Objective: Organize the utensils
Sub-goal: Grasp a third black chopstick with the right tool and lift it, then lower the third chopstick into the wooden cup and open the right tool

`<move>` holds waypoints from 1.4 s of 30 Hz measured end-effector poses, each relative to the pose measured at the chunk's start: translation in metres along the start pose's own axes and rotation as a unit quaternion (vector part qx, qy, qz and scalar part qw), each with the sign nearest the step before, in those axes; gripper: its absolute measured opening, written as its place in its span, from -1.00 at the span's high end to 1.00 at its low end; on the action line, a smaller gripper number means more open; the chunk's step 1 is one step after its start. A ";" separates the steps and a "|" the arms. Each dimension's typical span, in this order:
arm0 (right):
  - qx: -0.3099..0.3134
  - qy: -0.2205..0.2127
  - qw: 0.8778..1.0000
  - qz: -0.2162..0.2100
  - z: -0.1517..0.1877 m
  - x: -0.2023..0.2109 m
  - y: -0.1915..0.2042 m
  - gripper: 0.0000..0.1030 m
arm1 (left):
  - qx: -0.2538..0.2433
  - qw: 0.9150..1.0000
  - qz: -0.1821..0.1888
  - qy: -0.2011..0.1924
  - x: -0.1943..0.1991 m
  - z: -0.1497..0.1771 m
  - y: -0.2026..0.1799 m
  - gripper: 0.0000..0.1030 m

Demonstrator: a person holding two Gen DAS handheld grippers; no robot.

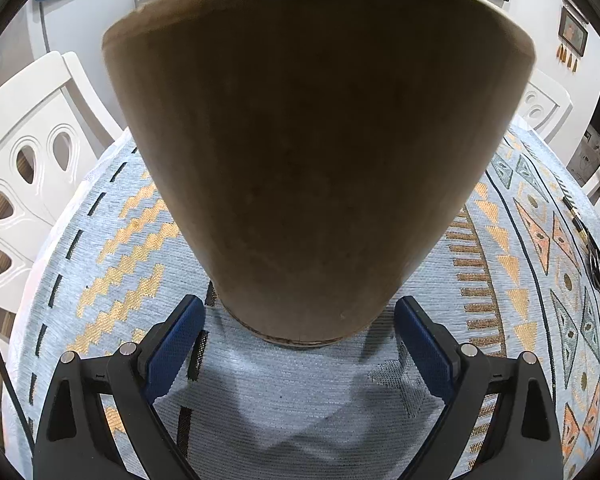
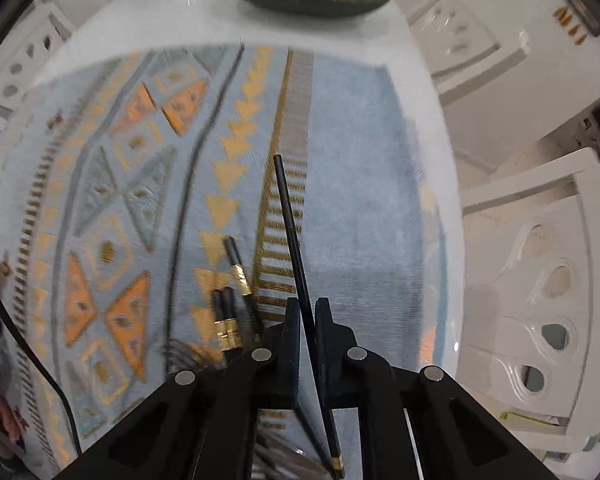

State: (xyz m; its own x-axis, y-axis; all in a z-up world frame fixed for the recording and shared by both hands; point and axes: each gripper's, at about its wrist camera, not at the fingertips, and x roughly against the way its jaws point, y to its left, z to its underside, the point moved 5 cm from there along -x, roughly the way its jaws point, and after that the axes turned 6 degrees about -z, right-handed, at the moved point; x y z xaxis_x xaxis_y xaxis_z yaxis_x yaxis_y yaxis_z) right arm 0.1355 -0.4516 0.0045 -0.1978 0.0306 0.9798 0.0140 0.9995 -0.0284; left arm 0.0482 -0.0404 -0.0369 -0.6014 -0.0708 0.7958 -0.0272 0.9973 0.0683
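Steadying the holder (image 1: 316, 152) from six o'clock, the left gripper (image 1: 300, 344) is kept spread around its base, pads apart from it. At the right, one chopstick (image 2: 290, 232) is pinched by the right gripper (image 2: 309, 320), tip toward twelve, presumably for dropping in; more chopsticks (image 2: 230, 312) lie at nine o'clock on the cloth (image 2: 360, 200).

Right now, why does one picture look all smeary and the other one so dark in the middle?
Right wrist view: the patterned blue tablecloth streaks with motion blur, while the thin black chopstick stays sharper. Left wrist view: sharp, but the tall brown wooden holder fills it, its near side shadowed, casting a shadow on the cloth.
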 end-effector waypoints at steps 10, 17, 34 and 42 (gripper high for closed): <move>-0.018 -0.123 0.992 -0.028 0.025 0.080 0.039 0.90 | 0.003 1.000 0.003 -0.002 0.002 0.001 0.004 -0.86; -0.044 -0.192 0.979 -0.050 0.043 0.126 0.055 0.90 | 0.003 1.000 0.003 -0.002 0.002 0.001 0.004 -0.86; 0.080 -0.312 0.932 -0.164 0.025 0.257 0.170 0.91 | 0.006 1.000 0.006 -0.007 0.009 0.001 0.003 -0.86; 0.152 -0.342 0.894 -0.247 0.016 0.293 0.251 0.91 | 0.005 1.000 0.004 -0.014 0.010 0.001 0.004 -0.86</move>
State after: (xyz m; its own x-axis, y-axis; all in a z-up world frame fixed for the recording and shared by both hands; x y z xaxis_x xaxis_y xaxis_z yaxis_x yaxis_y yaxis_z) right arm 0.0649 -0.1920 0.2816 -0.6603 -0.5207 0.5412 -0.4868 0.8455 0.2195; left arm 0.0408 -0.0374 -0.0293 -0.6236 -0.0630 0.7792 -0.0302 0.9979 0.0565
